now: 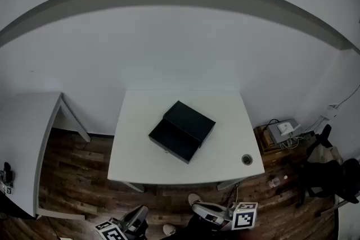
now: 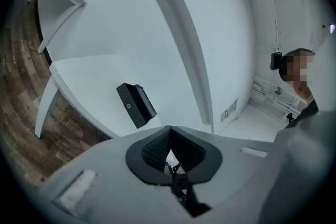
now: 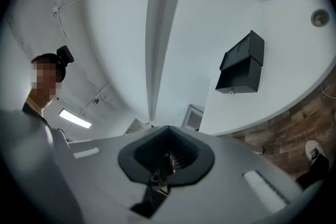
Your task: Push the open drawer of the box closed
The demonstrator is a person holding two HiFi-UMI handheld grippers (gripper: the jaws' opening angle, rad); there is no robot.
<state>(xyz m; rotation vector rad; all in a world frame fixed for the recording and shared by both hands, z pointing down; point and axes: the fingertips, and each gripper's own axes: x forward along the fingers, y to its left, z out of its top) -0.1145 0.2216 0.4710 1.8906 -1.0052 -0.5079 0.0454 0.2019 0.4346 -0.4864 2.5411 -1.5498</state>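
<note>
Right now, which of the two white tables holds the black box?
The centre table, with the box on it; the left table lacks one.

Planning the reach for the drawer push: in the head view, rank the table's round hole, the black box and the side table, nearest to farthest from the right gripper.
1. Round hole: near right corner of the white table, closest to the right gripper.
2. Black box: table's centre.
3. Side table: far left.
</note>
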